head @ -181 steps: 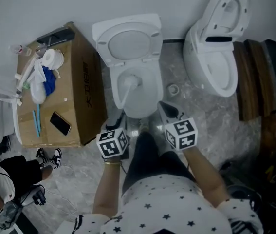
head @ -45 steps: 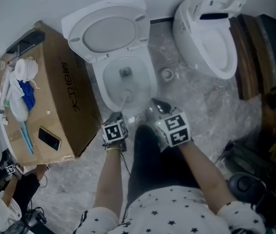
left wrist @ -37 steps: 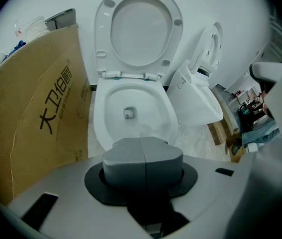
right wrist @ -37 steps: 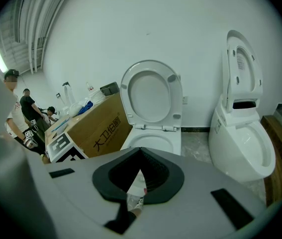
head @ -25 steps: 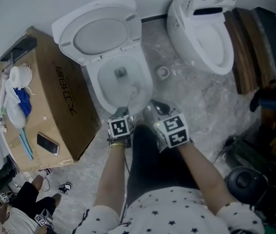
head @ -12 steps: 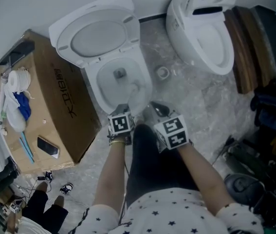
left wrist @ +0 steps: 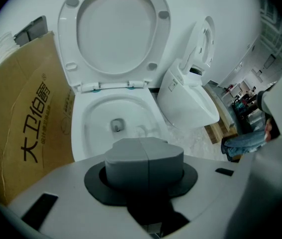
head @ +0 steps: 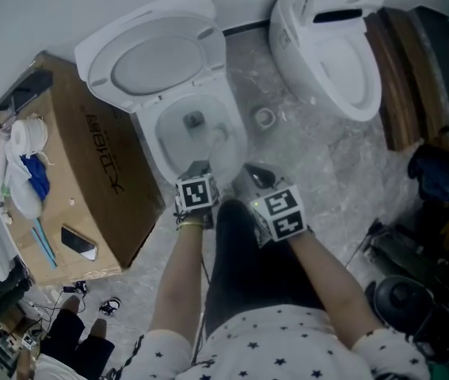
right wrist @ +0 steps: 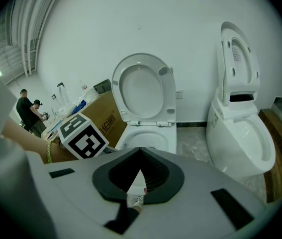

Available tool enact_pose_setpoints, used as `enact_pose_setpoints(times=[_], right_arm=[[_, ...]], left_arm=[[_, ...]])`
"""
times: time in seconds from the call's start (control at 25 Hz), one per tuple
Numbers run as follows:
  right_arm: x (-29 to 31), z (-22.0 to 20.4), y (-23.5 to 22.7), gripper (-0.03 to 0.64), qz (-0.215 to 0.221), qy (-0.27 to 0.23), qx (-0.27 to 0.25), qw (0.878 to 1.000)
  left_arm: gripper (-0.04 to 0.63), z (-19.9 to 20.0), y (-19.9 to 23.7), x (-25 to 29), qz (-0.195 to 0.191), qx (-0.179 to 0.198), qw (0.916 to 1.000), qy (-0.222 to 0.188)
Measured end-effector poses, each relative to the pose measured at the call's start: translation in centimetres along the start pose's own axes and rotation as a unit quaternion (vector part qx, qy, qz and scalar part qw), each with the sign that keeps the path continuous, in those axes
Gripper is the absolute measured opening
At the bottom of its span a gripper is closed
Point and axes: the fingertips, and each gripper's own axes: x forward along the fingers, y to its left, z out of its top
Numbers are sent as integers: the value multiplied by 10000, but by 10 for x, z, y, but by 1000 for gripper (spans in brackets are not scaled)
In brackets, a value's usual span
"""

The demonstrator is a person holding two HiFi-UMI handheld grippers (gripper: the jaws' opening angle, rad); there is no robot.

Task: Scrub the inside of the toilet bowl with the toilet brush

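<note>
The bowl (head: 178,150) is open from above, its lid (head: 161,58) tipped back behind it; the brush (head: 221,135) takes up its right side. The box (head: 97,180) stands just beside its left. To the right, bare floor (head: 295,158) runs to the second toilet (head: 339,62), broken only by a small ring (head: 265,118).

The toilet bowl (head: 167,137) is white and oval, and it stands on the grey floor (head: 311,157) with its back to the wall. The raised seat and lid (head: 161,54) lean back, so the inside is open from above. At the bottom of it there is a small dark drain hole (head: 195,119). The toilet brush (head: 222,135) is white too and hard to tell from the porcelain. Its head lies inside the bowl, just to the right of the drain hole and close to the inner wall. Its thin handle slants back toward the front rim, where the left claw (head: 198,168) has its jaws closed together.
</note>
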Motion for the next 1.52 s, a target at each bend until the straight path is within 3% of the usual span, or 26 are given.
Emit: enact_pose_setpoints(times=[1.16, 1.52], right_arm=[[20, 6, -1, 6, 45, 109, 12, 9999], [24, 6, -3, 6, 50, 164, 2, 9999]], left_arm=[[147, 70, 18, 9, -72, -51, 9994, -347], [147, 79, 35, 8, 60, -155, 9991, -380]])
